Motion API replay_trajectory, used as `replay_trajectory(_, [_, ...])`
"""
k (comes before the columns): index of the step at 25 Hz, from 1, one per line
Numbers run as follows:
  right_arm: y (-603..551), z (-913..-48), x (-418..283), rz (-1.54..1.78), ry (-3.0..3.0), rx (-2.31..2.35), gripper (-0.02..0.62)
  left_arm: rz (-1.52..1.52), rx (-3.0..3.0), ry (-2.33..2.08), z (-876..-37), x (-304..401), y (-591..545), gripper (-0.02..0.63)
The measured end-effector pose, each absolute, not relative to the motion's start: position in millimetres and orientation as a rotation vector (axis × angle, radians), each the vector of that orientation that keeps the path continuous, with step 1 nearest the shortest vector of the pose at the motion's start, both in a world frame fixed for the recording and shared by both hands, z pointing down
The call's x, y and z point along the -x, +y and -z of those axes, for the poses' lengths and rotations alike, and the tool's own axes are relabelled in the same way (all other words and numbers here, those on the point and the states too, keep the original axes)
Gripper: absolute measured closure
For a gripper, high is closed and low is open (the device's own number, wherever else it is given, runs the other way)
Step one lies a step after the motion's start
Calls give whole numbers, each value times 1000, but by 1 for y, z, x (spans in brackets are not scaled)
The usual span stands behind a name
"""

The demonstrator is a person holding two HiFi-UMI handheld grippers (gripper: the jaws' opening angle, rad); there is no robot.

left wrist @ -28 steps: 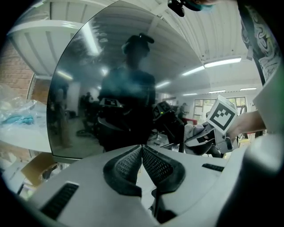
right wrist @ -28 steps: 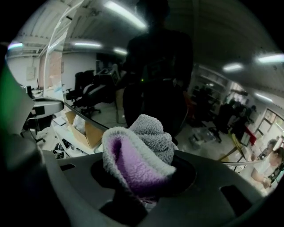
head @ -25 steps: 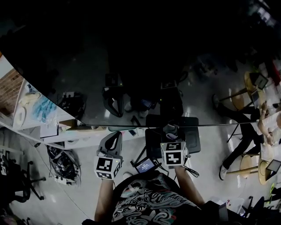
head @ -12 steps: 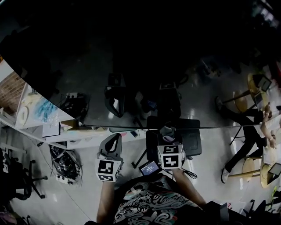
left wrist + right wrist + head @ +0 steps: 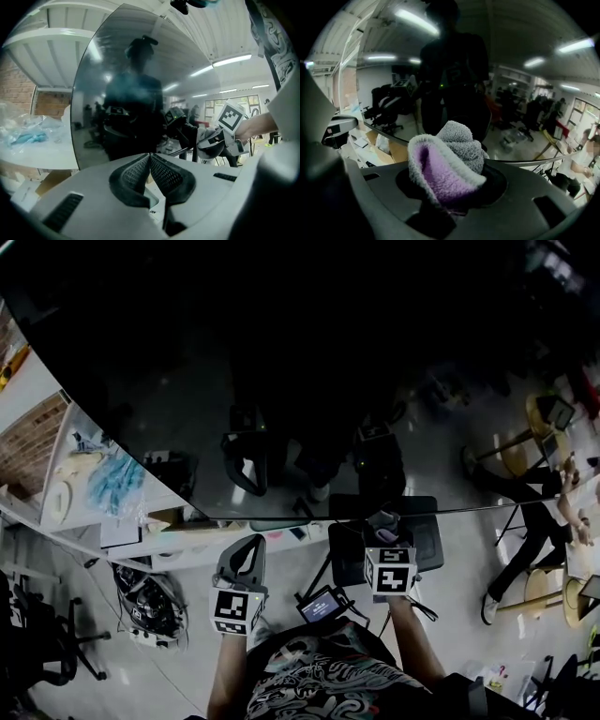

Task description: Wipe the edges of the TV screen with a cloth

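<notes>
The big dark TV screen [image 5: 281, 352] fills the top of the head view, and its lower edge [image 5: 281, 517] runs across the middle. My right gripper [image 5: 382, 523] is shut on a grey and purple cloth [image 5: 385, 518], which sits right at that lower edge. In the right gripper view the bunched cloth [image 5: 450, 159] sticks out between the jaws, in front of the screen [image 5: 497, 70]. My left gripper [image 5: 247, 547] hangs just below the edge, further left, shut and empty [image 5: 150, 157]. The left gripper view also shows the screen [image 5: 131, 93] and the right gripper [image 5: 213, 143].
A white shelf [image 5: 56, 437] with blue plastic bags [image 5: 108, 474] stands left of the screen. Tangled cables [image 5: 150, 601] lie on the floor below it. A small lit display [image 5: 321, 604] sits between my arms. Seated people and stools [image 5: 553, 521] are at the right.
The right gripper with the cloth has shifted to the right along the screen's lower edge. The left gripper has followed a little to the right, still shut.
</notes>
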State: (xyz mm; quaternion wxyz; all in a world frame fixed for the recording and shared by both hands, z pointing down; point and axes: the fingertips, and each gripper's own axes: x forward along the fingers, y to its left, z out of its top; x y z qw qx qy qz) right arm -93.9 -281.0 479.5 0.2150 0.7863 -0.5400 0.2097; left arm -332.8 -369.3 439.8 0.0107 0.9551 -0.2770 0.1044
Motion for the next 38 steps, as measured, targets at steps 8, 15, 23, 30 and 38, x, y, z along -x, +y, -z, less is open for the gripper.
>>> replay_trajectory(8, [-294, -484, 111, -582, -1430, -2213, 387, -299, -2987, -836, -441, 364, -384, 588])
replay_trajectory(15, [-302, -484, 121, -571, -1411, -2229, 387, -334, -3048, -789, -441, 371, -393, 588])
replay_trajectory(23, [-309, -482, 136, -572, -1434, -2236, 387, -313, -3052, -734, -441, 378, -393, 588])
replay_trajectory(30, [-319, -481, 154, -563, -1464, -2214, 387, -312, -3053, -726, -440, 387, -394, 588])
replay_trajectory(38, [-325, -481, 167, -571, -1461, -2213, 387, -310, -3050, -747, -441, 414, -400, 588])
